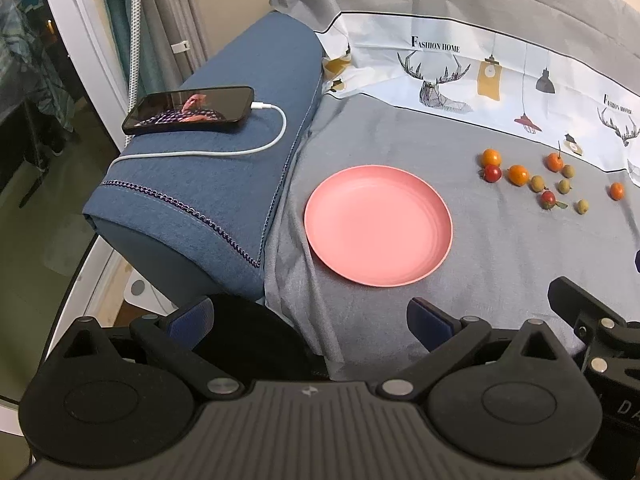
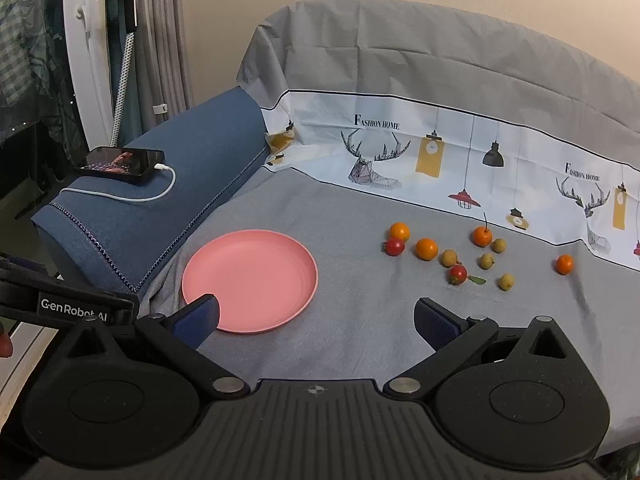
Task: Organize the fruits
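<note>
Nearest the cameras, both tools hang with nothing in them. The left gripper (image 1: 310, 320) has its jaws spread wide over the grey cover (image 1: 360, 320), and the right gripper (image 2: 316, 316) is equally wide apart, its left finger overlapping the near rim of the pink plate (image 2: 256, 280) in its own view; whether it touches cannot be told.

The plate lies empty on the cover, which looks like soft, wrinkled cloth over a cushioned seat. A push on the rim could tilt or slide it, since nothing firm sits under it.

Further off, to the right of the plate and well apart from it, the fruits are scattered: small oranges (image 2: 426, 249), red cherry tomatoes (image 2: 458, 274) and pale yellow-green round fruits (image 2: 506, 281), one orange (image 2: 564, 264) lying alone at the far right. None is on the plate yet. All are small and round, so a wide jaw closing off-centre will likely squirt one away or knock its neighbour rolling; the tomatoes may also bruise under a hard squeeze.

At the far left a phone (image 1: 188, 110) on its white cable (image 1: 224, 148) rests on the blue armrest (image 1: 224, 184), where a careless left swing could snag it.
</note>
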